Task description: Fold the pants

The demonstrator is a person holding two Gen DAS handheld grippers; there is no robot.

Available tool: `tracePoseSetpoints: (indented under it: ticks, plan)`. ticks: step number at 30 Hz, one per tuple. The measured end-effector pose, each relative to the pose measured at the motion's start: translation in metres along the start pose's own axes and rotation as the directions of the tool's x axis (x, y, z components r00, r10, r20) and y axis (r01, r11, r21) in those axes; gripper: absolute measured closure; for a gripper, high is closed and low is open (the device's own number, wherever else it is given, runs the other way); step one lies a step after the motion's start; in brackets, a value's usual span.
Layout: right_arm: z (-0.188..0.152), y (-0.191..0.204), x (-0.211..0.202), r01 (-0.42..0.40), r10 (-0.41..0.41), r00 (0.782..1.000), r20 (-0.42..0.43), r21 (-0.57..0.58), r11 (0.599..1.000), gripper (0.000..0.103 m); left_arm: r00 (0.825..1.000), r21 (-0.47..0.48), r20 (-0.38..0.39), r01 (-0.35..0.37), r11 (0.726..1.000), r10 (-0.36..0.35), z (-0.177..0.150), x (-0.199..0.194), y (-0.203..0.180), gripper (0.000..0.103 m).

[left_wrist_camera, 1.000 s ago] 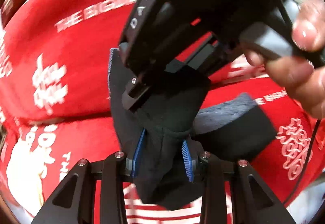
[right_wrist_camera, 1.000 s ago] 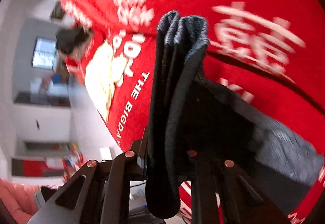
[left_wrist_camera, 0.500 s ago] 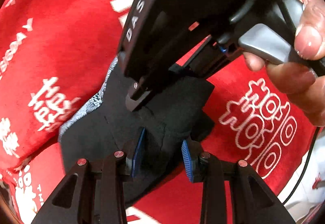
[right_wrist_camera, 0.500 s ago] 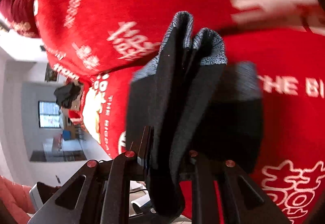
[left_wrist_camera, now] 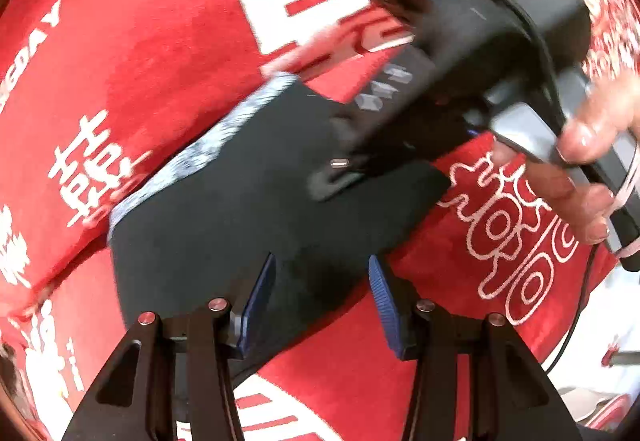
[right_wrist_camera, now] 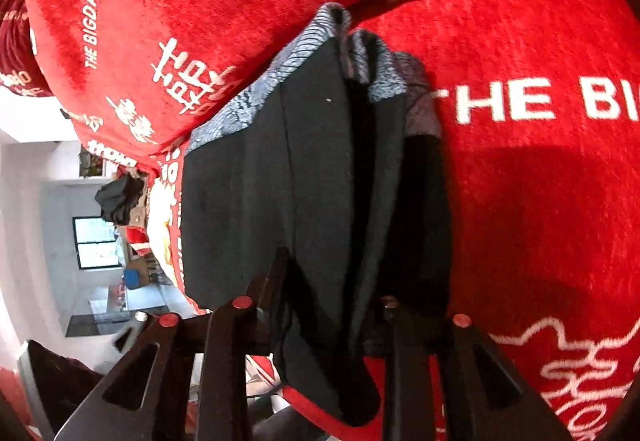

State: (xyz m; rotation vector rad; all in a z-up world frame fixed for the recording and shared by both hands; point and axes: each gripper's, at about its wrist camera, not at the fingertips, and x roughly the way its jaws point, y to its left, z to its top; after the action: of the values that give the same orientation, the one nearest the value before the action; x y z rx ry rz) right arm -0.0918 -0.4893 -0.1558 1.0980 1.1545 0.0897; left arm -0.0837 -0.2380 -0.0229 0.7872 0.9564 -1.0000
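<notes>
The black pants (left_wrist_camera: pixel 248 217) with a grey patterned waistband (left_wrist_camera: pixel 208 153) lie folded on the red printed cover. My left gripper (left_wrist_camera: pixel 320 297) is open just above the near edge of the pants, its blue pads (left_wrist_camera: pixel 260 293) apart and holding nothing. My right gripper (right_wrist_camera: pixel 336 281) is shut on a bunched fold of the pants (right_wrist_camera: pixel 320 169). It also shows in the left wrist view (left_wrist_camera: pixel 432 93), held by a hand (left_wrist_camera: pixel 592 145), pressing the far edge of the pants.
The red cover (left_wrist_camera: pixel 140 41) with white lettering spreads all around the pants. In the right wrist view a room with a window (right_wrist_camera: pixel 96 241) and a dark heap of cloth (right_wrist_camera: pixel 120 197) lies beyond the cover's left edge.
My left gripper has opened and let go of the pants. The pants have come down flat onto the cover. My right gripper has kept its hold and moved down with them.
</notes>
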Motion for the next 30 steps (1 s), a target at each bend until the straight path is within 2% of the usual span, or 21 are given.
tracePoseSetpoints:
  ticks: [4,5,8,9,11,12,14,17,21,22,23,24,26,30]
  plan:
    - [-0.009,0.008,-0.011,0.073,-0.073,0.997,0.037,0.021,0.997,0.066,0.998,-0.108,-0.021,-0.059,0.992,0.057,-0.007,-0.008,0.038,0.053]
    - [-0.013,0.011,-0.015,0.102,-0.103,0.993,0.054,0.021,0.995,0.061,0.996,-0.14,-0.032,-0.085,0.986,0.081,-0.01,-0.008,0.051,0.053]
    - [-0.026,0.016,-0.024,0.225,-0.225,0.97,0.09,0.019,0.974,0.047,0.988,-0.203,-0.1,-0.14,0.969,0.121,-0.029,0.003,0.078,0.053]
    - [-0.031,0.016,-0.025,0.246,-0.247,0.964,0.095,0.025,0.969,0.046,0.985,-0.222,-0.123,-0.146,0.964,0.121,-0.035,0.007,0.085,0.053]
    - [-0.042,0.011,-0.027,0.259,-0.262,0.961,0.086,0.047,0.965,0.042,0.98,-0.256,-0.18,-0.132,0.958,0.086,-0.047,0.021,0.097,0.053]
    - [-0.047,0.008,-0.028,0.282,-0.286,0.955,0.08,0.059,0.958,0.034,0.978,-0.272,-0.2,-0.117,0.955,0.063,-0.053,0.026,0.102,0.053]
    - [-0.055,0.007,-0.023,0.35,-0.355,0.933,0.059,0.072,0.934,0.025,0.981,-0.286,-0.191,-0.097,0.953,0.042,-0.058,0.025,0.104,0.053]
    - [-0.065,0.009,-0.023,0.382,-0.389,0.919,0.071,0.097,0.919,0.025,0.98,-0.282,-0.195,-0.087,0.956,0.032,-0.059,0.021,0.103,0.053]
    - [-0.079,0.022,-0.025,0.434,-0.445,0.892,0.086,0.12,0.893,0.024,0.984,-0.339,-0.177,-0.036,0.94,-0.026,-0.062,0.015,0.118,0.052]
    - [-0.083,0.027,-0.025,0.442,-0.453,0.887,0.09,0.119,0.889,0.024,0.985,-0.36,-0.169,-0.018,0.933,-0.046,-0.064,0.012,0.122,0.037]
    - [-0.087,0.031,-0.025,0.445,-0.456,0.885,0.094,0.118,0.888,0.024,0.984,-0.389,-0.16,0.006,0.921,-0.074,-0.064,0.01,0.129,0.012]
    - [-0.091,0.035,-0.026,0.449,-0.46,0.882,0.098,0.12,0.886,0.022,0.985,-0.414,-0.146,0.02,0.91,-0.088,-0.066,0.008,0.134,0.006]
    - [-0.1,0.041,-0.026,0.45,-0.464,0.88,0.1,0.136,0.882,0.021,0.987,-0.454,-0.117,0.047,0.89,-0.112,-0.07,0.002,0.144,0.006]
    - [-0.112,0.054,-0.022,0.444,-0.466,0.877,0.119,0.17,0.88,0.018,0.981,-0.484,-0.141,0.048,0.874,-0.132,-0.077,0.003,0.161,0.006]
